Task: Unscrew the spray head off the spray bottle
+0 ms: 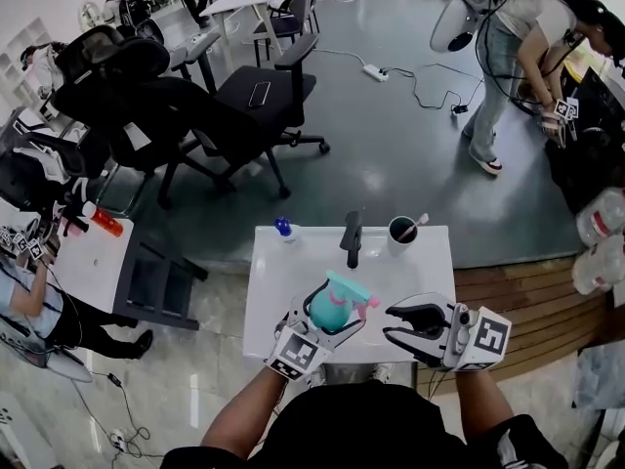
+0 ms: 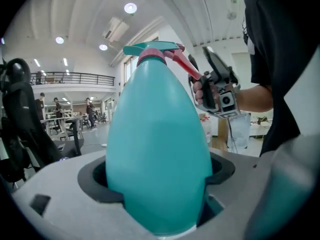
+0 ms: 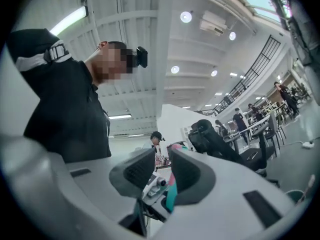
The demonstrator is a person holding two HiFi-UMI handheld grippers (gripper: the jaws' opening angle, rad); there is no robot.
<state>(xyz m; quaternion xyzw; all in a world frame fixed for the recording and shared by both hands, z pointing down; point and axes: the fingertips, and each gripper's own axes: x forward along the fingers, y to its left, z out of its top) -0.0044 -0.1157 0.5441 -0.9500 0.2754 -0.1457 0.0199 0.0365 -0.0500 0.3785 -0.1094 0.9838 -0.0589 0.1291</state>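
The left gripper (image 1: 328, 320) is clamped on the spray bottle (image 2: 157, 134), its dark rubbery pads (image 2: 95, 180) pressed against the lower sides of a smooth, matte teal, egg-shaped plastic body that fills the space between the jaws and bulges out above them. At the far end of the bottle, away from this gripper, sits the spray head (image 2: 155, 51): a flat teal cap over a rounded pink collar, with a slim red-pink trigger (image 2: 182, 64) slanting off toward the right gripper (image 1: 398, 324). That gripper's jaws stand apart with a narrow gap between their black ribbed pads (image 3: 137, 174) and grip nothing; a sliver of teal and pink shows through the gap, farther out. It hovers just beside the trigger's tip without touching it, its grey moulded shell glossy and curved. Both grippers are held above the near edge of a white, smooth-topped table (image 1: 430, 262). Beyond them, along the table's far edge, stand a small bottle with a blue cap (image 1: 283, 228), a black upright object (image 1: 352, 237) and a dark cup (image 1: 400, 233) holding a toothbrush (image 1: 417, 224). Nothing lies between the right gripper and the spray head. Farther off, black office chairs (image 1: 264, 91) stand on the grey floor.
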